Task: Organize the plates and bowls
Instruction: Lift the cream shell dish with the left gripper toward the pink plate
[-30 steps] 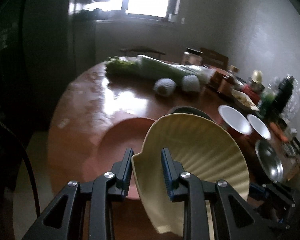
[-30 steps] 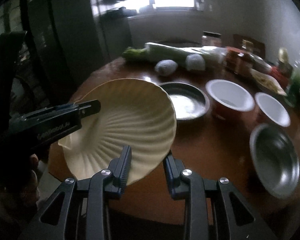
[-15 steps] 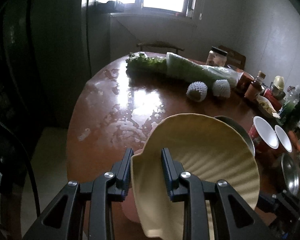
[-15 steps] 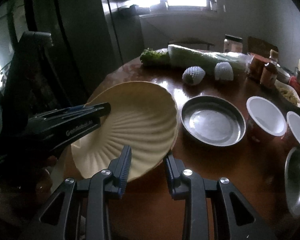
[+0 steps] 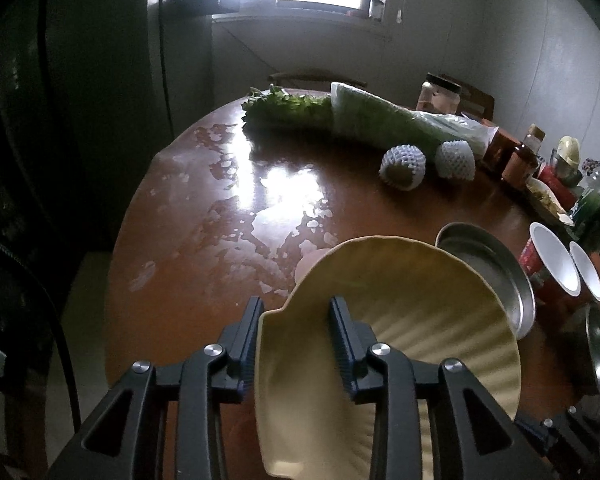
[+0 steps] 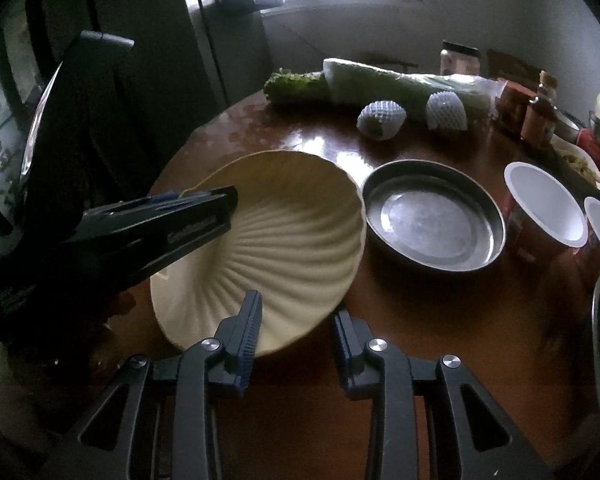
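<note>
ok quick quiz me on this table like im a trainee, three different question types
1. Multiple choice: in the right wrist view, what sits just right of the tilted shell plate?
A. a round metal dish
B. a glass jar
C. a cutting board
2. True or false: the two net-wrapped fruits lie inside the metal dish.
3. Short answer: how many red cups with white insides stand to the right of the metal dish?

Key
1. A
2. False: they lie on the bare table further back, next to the wrapped greens.
3. Two
</note>
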`<state>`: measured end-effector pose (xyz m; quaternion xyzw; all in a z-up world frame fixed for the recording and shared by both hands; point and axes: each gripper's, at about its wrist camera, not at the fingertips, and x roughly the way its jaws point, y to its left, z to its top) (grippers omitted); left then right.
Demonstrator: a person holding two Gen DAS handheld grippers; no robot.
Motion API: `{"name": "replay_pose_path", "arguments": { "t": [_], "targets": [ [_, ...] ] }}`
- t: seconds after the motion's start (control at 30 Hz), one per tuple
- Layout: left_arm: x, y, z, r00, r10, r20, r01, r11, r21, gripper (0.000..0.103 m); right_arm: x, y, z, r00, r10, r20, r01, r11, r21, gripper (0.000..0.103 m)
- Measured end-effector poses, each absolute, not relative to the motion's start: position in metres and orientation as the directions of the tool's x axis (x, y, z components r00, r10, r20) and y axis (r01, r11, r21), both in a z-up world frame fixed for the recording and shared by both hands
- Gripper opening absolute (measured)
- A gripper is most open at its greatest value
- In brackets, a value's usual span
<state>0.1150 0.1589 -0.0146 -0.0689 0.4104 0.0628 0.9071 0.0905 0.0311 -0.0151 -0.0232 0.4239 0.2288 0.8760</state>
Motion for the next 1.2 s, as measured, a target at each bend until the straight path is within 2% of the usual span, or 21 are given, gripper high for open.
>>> {"name": "replay_pose_path", "arguments": {
  "t": [0.4,0.73,1.2],
  "targets": [
    [0.119,0.158,-0.023,0.649,0.133,-0.749,-0.203,0.979,-0.003,0.037,0.087,0.038,-0.015,0.533,0.384,-0.754,-0.456,0.881,0.126,0.039],
    [0.118,0.162,-0.023,0.651,0.114,-0.75,-0.204,0.979,-0.028,0.037,0.076,0.043,-0.012,0.547,0.393,-0.739,-0.5,0.862,0.088,0.043],
    [0.086,0.179,-0.008,0.704,0.068,-0.707,-0.226,0.965,-0.132,0.037,0.075,0.027,-0.015,0.53,0.418,-0.738,-0.485,0.863,0.14,0.043]
  ]
}}
